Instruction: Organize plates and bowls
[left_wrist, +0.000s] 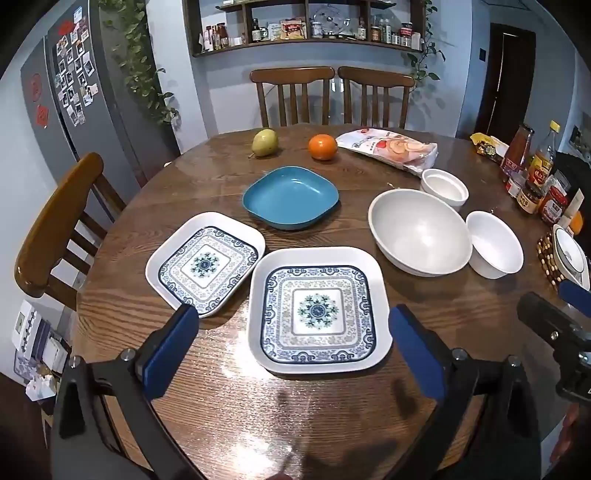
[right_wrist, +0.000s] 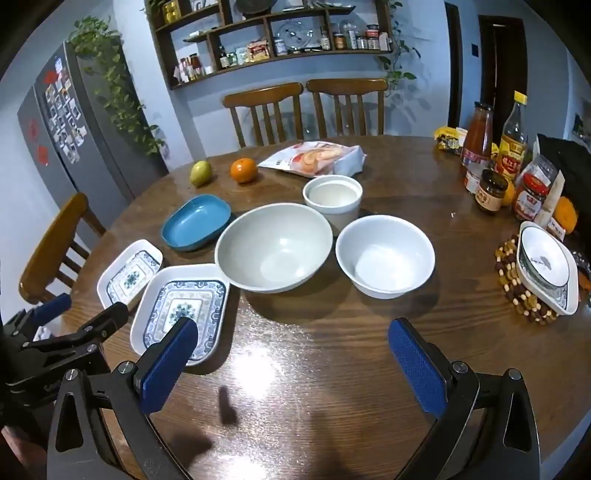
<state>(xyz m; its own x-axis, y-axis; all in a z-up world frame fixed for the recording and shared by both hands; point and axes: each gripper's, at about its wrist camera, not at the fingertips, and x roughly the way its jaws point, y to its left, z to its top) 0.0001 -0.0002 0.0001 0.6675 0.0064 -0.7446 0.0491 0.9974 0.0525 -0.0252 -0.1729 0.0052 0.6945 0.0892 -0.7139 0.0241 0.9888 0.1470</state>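
Note:
Two square white plates with blue patterns lie on the round wooden table: the near plate (left_wrist: 317, 310) (right_wrist: 181, 310) and the left plate (left_wrist: 205, 262) (right_wrist: 129, 271). Behind them sits a blue dish (left_wrist: 290, 201) (right_wrist: 196, 221). To the right stand a large grey-white bowl (left_wrist: 419, 230) (right_wrist: 273, 245), a smaller white bowl (left_wrist: 495, 243) (right_wrist: 384, 254) and a straight-sided white bowl (left_wrist: 445, 188) (right_wrist: 332, 197). My left gripper (left_wrist: 293, 354) hangs open over the near plate's front edge. My right gripper (right_wrist: 293, 365) is open above bare table, in front of the bowls.
A pear (left_wrist: 265, 143), an orange (left_wrist: 322, 147) and a snack bag (left_wrist: 391, 147) lie at the table's far side. Bottles and jars (right_wrist: 502, 162) crowd the right edge, beside a patterned dish on a beaded trivet (right_wrist: 546, 269). Wooden chairs (left_wrist: 295, 96) ring the table.

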